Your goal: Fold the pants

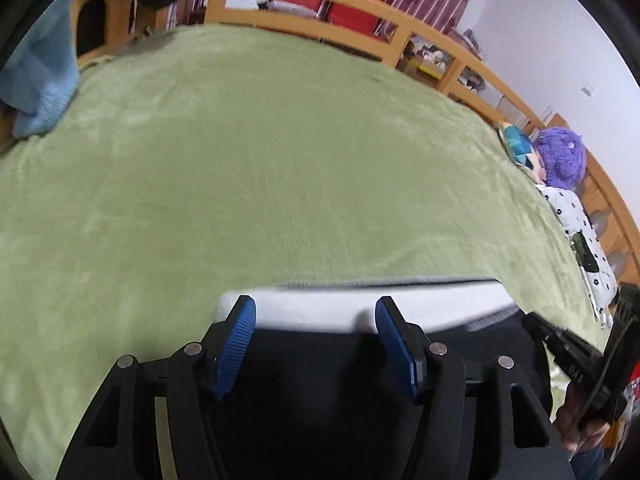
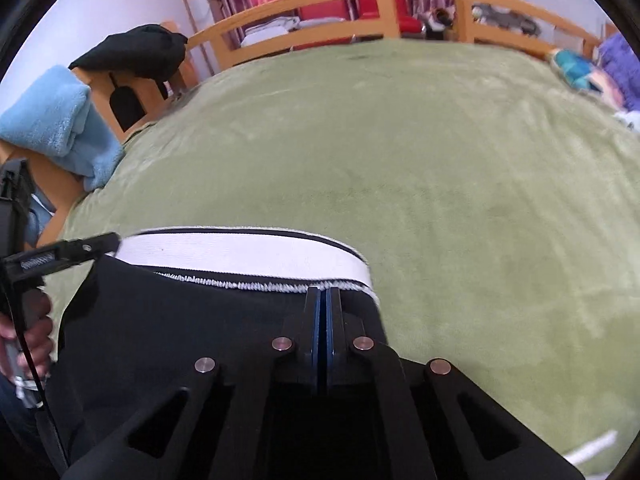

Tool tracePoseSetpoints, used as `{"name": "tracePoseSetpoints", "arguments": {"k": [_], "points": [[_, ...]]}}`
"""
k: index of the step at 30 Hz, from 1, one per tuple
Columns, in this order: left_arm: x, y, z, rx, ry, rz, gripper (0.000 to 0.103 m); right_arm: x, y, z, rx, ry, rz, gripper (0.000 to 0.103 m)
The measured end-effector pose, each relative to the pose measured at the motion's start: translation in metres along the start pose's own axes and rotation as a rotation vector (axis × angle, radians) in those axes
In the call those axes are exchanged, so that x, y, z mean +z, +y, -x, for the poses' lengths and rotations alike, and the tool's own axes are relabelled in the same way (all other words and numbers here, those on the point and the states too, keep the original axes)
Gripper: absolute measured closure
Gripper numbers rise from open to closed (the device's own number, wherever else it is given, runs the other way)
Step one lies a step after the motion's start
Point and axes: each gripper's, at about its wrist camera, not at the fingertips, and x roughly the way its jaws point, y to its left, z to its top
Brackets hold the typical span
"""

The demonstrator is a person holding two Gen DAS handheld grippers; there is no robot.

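Observation:
Black pants (image 2: 180, 320) with a wide white waistband (image 2: 240, 254) lie on a green blanket (image 2: 440, 160) at the near edge of a bed. My right gripper (image 2: 322, 292) is shut, its blue pads pinched together on the stitched lower edge of the waistband near its right end. In the left wrist view the same pants (image 1: 312, 364) run under my left gripper (image 1: 314, 304), which stands open with the waistband (image 1: 440, 300) lying across the gap, pads not pressing. The left gripper (image 2: 108, 242) sits at the waistband's left end, the right gripper (image 1: 534, 320) at its right end.
A wooden bed rail (image 1: 320, 4) runs along the far side. A folded blue towel (image 2: 60, 120) and a black garment (image 2: 136, 52) sit at the left corner. A purple plush toy (image 1: 560, 156) and a spotted pillow (image 1: 576, 232) lie at the right. A hand (image 2: 36, 336) holds the left gripper.

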Motion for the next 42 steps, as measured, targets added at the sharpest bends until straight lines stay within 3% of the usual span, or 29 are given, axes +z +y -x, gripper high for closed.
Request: {"name": "tracePoseSetpoints", "arguments": {"k": [2,3,6,8,10,11,13,17,21,26,29,32,38,42], "points": [[-0.015,-0.001,0.025,-0.028,-0.008,-0.026,0.042,-0.008,0.007,0.030,0.041,-0.040,-0.005,0.069],[-0.029,-0.001,0.038,-0.046,-0.007,-0.043,0.042,-0.016,0.012,0.046,0.068,-0.055,-0.004,0.065],[-0.074,-0.005,0.056,-0.083,0.029,-0.081,0.041,-0.052,0.028,0.074,0.094,-0.053,0.033,0.063],[-0.114,-0.009,0.051,-0.054,0.105,-0.133,0.041,-0.076,0.035,0.076,0.075,-0.011,0.060,0.064],[-0.145,-0.004,0.059,-0.022,0.060,-0.147,0.041,-0.103,0.034,0.074,0.046,0.037,0.071,0.063],[-0.153,0.000,0.066,-0.029,0.036,-0.136,0.040,-0.115,0.033,0.078,0.022,0.017,0.073,0.063],[-0.162,0.010,0.077,-0.055,0.067,-0.081,0.037,-0.126,0.034,0.089,-0.009,-0.007,0.075,0.063],[-0.172,0.020,0.101,-0.048,0.037,-0.029,0.037,-0.136,0.035,0.102,-0.019,0.009,0.069,0.063],[-0.182,0.020,0.091,0.002,0.089,0.001,0.033,-0.150,0.029,0.100,-0.021,0.052,0.042,0.063],[-0.174,0.007,0.131,0.030,0.013,-0.013,0.037,-0.148,0.025,0.130,-0.044,0.021,-0.003,0.063],[-0.164,-0.015,0.149,0.003,-0.020,-0.044,0.036,-0.140,0.029,0.151,-0.066,-0.011,-0.028,0.062],[-0.150,-0.043,0.171,-0.005,-0.064,-0.079,0.036,-0.130,0.039,0.178,-0.117,-0.056,-0.028,0.051],[-0.136,-0.088,0.218,-0.010,-0.167,-0.113,0.025,-0.118,0.052,0.233,-0.145,-0.150,-0.028,0.035],[-0.144,-0.107,0.239,0.022,-0.224,-0.134,0.020,-0.120,0.048,0.258,-0.143,-0.168,-0.086,0.033]]}}
